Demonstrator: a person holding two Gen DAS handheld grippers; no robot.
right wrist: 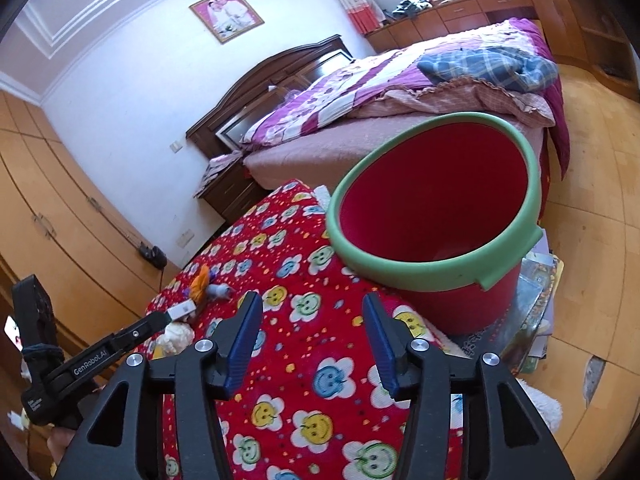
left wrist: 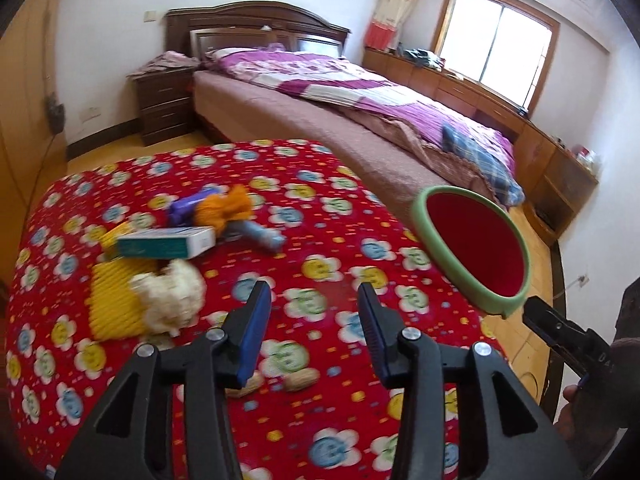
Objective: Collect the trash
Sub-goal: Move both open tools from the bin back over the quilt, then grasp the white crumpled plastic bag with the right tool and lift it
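Trash (a box (left wrist: 166,243), white wad (left wrist: 172,298), orange scrap (left wrist: 226,210), peanut shells (left wrist: 302,382)) lies uncollected on the flowered cloth (left wrist: 320,240), the red bin (right wrist: 432,216) apparently empty, while left gripper (left wrist: 314,308) and right gripper (right wrist: 312,320) hover open, gripping nothing.

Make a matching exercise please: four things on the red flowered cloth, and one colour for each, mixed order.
Things:
1. crumpled paper wad
2. ribbed rectangular mat
3. flat cardboard box
4. plastic bucket's rim

Colours:
A. green
B. teal and white
C. cream white
D. yellow

Pairs: 1-C, 2-D, 3-B, 4-A
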